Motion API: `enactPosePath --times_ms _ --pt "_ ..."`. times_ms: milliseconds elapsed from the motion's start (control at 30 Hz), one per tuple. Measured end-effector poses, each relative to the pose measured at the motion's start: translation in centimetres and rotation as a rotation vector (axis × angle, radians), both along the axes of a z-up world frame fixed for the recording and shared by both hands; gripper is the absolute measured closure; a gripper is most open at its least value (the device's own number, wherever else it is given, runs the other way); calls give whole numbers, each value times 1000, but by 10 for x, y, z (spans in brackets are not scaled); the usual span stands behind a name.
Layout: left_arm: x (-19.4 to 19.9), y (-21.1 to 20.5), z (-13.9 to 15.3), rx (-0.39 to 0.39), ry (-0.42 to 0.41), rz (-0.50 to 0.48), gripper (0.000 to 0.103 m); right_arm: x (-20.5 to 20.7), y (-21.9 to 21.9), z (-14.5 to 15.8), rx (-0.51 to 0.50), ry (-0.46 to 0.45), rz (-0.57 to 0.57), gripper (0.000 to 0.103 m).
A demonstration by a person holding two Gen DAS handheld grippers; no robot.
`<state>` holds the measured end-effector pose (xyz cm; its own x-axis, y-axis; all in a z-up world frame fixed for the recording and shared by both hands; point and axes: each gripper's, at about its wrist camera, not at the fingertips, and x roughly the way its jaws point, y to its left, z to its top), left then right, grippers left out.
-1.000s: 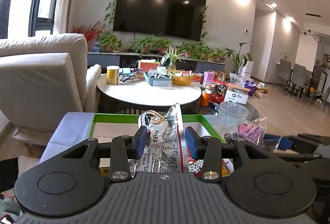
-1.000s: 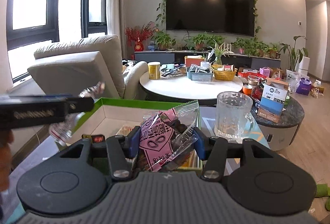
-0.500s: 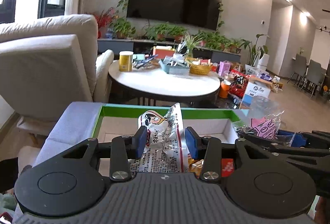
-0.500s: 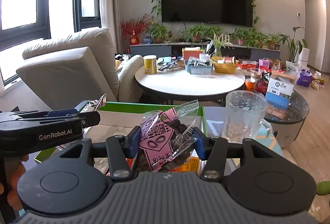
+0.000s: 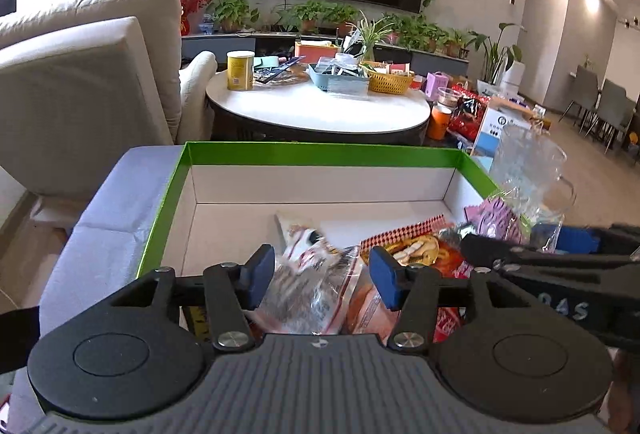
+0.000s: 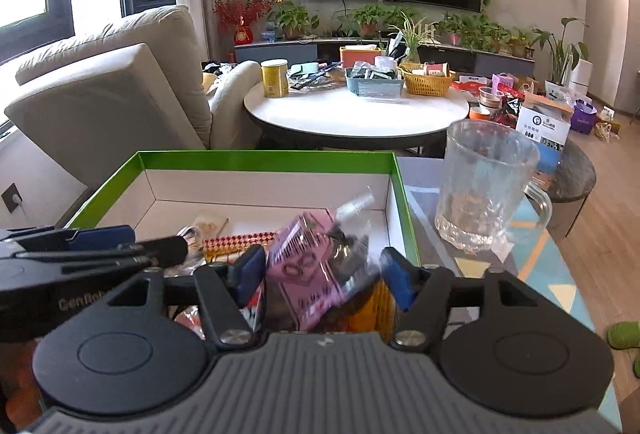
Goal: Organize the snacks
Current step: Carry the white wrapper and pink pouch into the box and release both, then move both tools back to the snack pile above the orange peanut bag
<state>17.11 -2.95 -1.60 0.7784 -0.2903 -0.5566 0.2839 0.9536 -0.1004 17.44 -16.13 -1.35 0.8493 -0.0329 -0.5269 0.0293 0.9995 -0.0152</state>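
Note:
A green-rimmed white box holds several snack packets. My left gripper is open over its near side, and a white cartoon-printed packet lies loose in the box between the jaws. My right gripper is open too, and a pink packet of dark snacks is blurred between its jaws over the box, not pinched. A red-checked packet lies in the box. Each gripper shows at the side of the other's view.
A clear glass mug stands right of the box on the patterned table. A beige armchair is to the left. A round white coffee table with a yellow can and baskets is behind the box.
Both grippers have opened. The white packet and the pink packet have dropped from upright between the jaws down into the box. Both views tilted down toward the box.

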Motion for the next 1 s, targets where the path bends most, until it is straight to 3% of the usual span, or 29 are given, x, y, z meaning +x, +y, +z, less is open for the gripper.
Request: enactPosePath --times_ms 200,600,733,867,1000 --pt "-9 6 7 -19 -4 11 43 -14 1 10 -9 -46 -13 44" --pt "-38 17 4 -59 64 -1 42 -40 -5 14 16 -60 -12 44" --pt "-56 18 7 -13 3 -6 42 -50 -11 16 29 -66 -20 44" --pt "-74 27 12 -19 -30 -2 42 -60 -17 14 36 -70 -32 44" --pt "-84 40 12 -52 -1 4 41 -65 -23 12 54 -65 -42 44"
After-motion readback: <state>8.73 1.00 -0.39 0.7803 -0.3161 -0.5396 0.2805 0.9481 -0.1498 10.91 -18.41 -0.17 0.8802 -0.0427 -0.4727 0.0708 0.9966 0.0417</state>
